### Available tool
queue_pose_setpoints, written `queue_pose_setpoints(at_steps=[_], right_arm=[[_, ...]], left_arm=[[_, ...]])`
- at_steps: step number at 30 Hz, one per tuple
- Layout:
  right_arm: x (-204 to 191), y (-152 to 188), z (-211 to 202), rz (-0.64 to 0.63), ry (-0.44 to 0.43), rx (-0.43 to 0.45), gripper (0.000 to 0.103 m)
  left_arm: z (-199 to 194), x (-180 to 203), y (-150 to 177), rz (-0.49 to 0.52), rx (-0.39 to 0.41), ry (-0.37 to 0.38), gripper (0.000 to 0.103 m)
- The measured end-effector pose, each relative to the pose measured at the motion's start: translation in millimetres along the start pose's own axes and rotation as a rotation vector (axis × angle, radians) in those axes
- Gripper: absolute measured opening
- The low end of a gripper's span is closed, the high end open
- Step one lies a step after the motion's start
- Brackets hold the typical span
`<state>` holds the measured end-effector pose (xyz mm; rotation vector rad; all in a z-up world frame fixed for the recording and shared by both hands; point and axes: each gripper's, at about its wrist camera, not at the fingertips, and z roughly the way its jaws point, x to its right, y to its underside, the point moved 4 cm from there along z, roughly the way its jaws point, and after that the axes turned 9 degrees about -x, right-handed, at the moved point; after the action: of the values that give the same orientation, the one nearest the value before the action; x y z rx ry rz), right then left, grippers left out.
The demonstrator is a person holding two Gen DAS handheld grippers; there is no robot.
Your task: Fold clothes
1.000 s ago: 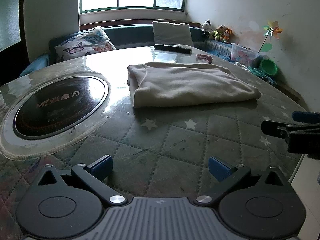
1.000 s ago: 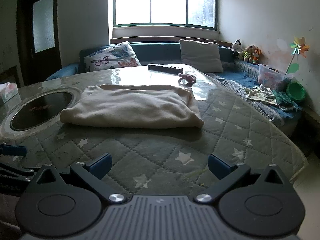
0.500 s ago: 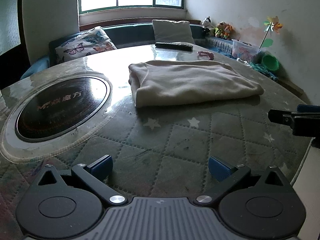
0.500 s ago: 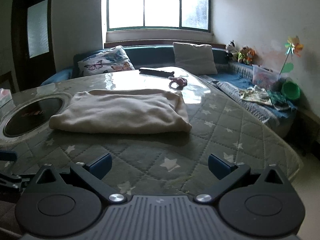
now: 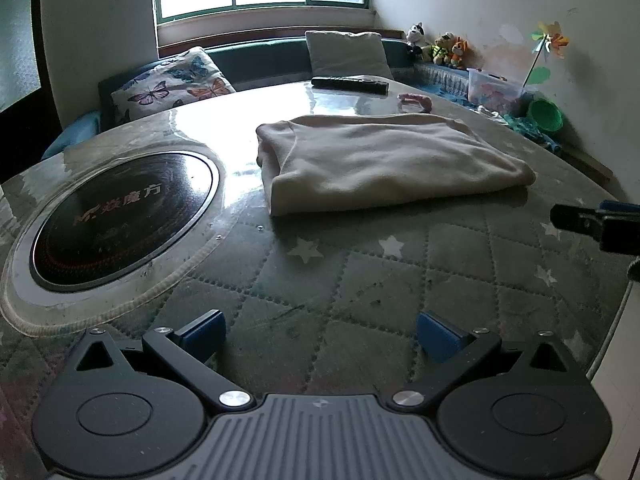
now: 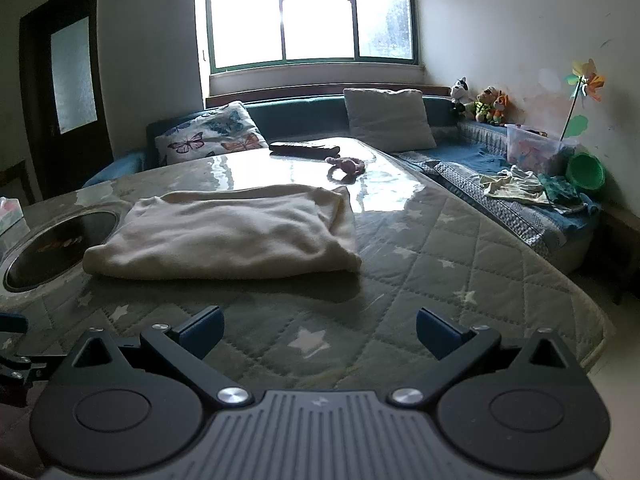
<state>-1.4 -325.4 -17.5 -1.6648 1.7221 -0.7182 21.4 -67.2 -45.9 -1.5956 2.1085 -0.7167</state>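
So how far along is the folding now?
Done: the cream garment lies folded in a compact rectangle on the quilted table cover. In hand: nothing; left tongs and right tongs are open, short of it. Left: no other unfolded clothes on the table.

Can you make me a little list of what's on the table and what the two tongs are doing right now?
garment: cream folded garment, lying flat on the table
table: quilted star-patterned cover under clear sheet
cooktop: round black cooktop, set in the table, left of the garment
far end: black remote and a small pink thing
left tongs: open, empty, short of the garment
right tongs: open, empty, short of the garment
fold: looks finished
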Motion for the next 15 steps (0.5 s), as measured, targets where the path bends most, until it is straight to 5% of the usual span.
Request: queue_pose_setpoints(at_steps=[15], right_arm=[[12, 4, 17, 0.037, -0.065, -0.027, 0.103]], left_arm=[[6, 2, -9, -0.008, -0.015, -0.014, 0.103]])
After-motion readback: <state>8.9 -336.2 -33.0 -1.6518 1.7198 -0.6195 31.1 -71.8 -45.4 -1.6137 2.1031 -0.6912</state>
